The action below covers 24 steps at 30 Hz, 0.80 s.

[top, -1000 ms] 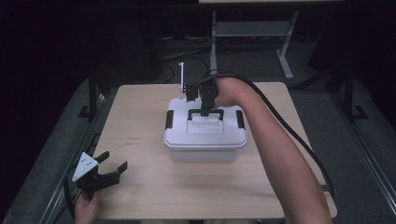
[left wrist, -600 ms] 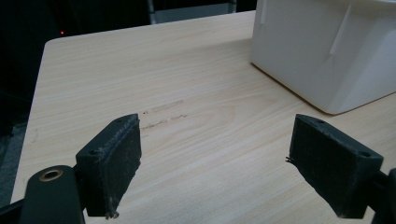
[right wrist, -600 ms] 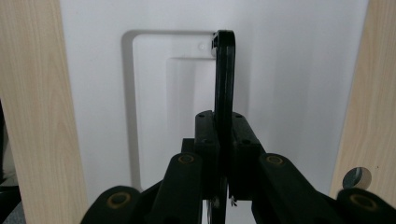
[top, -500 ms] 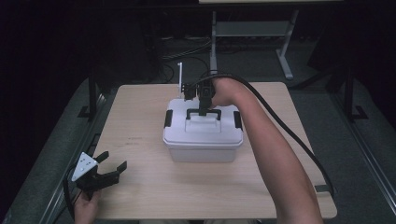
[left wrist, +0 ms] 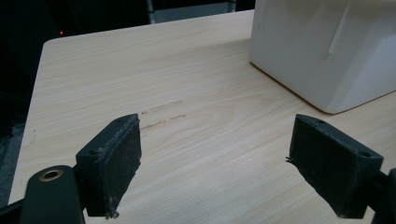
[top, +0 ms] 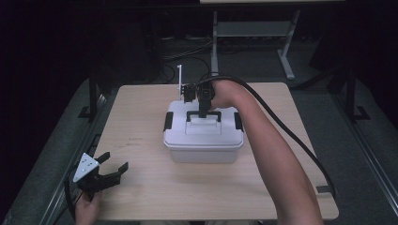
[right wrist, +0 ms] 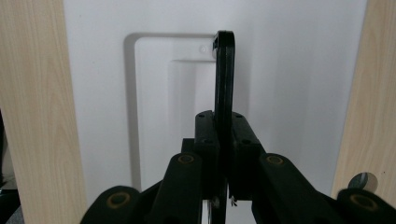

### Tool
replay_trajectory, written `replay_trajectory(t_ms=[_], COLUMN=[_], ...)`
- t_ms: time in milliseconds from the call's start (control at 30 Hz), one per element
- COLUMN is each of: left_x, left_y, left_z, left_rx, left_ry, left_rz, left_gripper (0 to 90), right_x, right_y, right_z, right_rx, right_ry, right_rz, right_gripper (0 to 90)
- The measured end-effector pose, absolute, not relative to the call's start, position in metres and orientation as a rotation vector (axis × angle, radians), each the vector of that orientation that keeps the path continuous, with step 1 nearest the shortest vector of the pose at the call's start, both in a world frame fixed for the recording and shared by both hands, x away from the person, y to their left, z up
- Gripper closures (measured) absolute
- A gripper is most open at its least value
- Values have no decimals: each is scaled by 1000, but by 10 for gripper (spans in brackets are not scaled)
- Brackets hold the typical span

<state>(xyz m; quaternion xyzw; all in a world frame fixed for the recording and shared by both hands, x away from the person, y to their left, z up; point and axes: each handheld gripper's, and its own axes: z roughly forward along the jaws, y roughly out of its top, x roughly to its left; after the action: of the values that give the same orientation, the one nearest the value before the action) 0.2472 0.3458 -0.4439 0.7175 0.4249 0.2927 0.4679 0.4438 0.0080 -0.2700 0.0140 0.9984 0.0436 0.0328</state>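
Right fingers [right wrist: 205, 135]: clenched on the black handle [right wrist: 224, 74] of the white box, pads pressed flat against both its sides, the handle standing upright out of the lid recess.
Right gripper [top: 202, 99]: pointed down over the rear half of the lid, cable trailing back along the forearm toward the near right edge of the tabletop.
Handle: raised on its hinges, pinched near the middle of its bar.
White box [top: 203, 133]: resting near the middle of the tabletop [top: 141, 108], lid on, black latches at both short ends apparently fastened.
Step in hand: grip on the handle made, box seemingly not yet off the surface; likely the moment just before a lift or carry.
Next move: probably a straight upward pull with the grip kept firm; a pinch at mid-bar should keep the box from tipping to one end, though swinging on the hinges seems possible.
Right arm: stretched forward from the near right corner, forearm passing beside the box, wrist bent down over the lid.
Left fingers [left wrist: 116, 158]: released, spread wide with nothing between them, bare wood beneath.
Left gripper [top: 101, 174]: parked at the near left corner, well apart from the box, aimed toward it.
Left hand [top: 87, 208]: low at the tabletop's near edge, holding the gripper roughly level.
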Motion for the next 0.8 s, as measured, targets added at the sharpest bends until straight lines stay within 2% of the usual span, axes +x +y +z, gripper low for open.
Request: replay_trajectory(t_ms=[367, 800], left_x=[248, 248], left_y=[345, 344], left_z=[-445, -444], left_rx=[1762, 1758], left_ry=[1044, 1046], left_rz=[715, 716], left_gripper=[163, 163], right_x=[444, 439], right_y=[5, -4], right_z=[-272, -270], right_rx=[43, 68], right_ry=[3080, 3096], right_rz=[166, 204], right_gripper=[832, 786])
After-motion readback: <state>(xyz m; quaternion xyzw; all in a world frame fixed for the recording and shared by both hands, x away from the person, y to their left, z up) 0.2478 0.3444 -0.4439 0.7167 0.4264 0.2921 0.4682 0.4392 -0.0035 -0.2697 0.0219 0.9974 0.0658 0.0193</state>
